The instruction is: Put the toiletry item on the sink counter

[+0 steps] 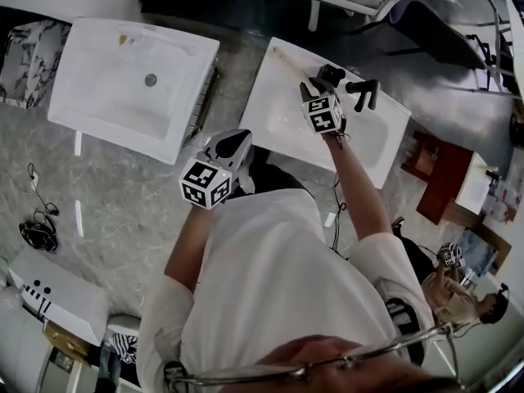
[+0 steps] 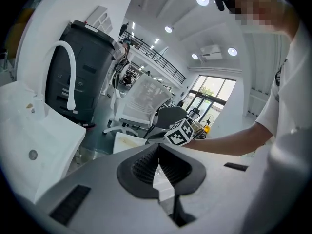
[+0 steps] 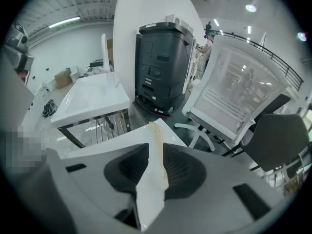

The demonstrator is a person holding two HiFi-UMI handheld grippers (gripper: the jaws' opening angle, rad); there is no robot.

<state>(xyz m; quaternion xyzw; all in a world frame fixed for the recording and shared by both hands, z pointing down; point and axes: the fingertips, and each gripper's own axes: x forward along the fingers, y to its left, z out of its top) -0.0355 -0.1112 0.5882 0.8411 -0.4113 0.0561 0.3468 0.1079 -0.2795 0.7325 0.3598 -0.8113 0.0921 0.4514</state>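
The toiletry item is a thin tan stick, perhaps a toothbrush, lying on the back left corner of the right-hand white sink's counter. My right gripper hovers at its near end, pointing along it. In the right gripper view the item runs down the gap between the jaws of that gripper, which stand apart, the pads not pressing on it. My left gripper is held back near the person's chest, between the two sinks. In the left gripper view its pads meet and hold nothing.
A black faucet stands on the right sink. A second white sink sits to the left. Beyond the counter corner are a dark grey machine and a white office chair. A seated person is at lower right.
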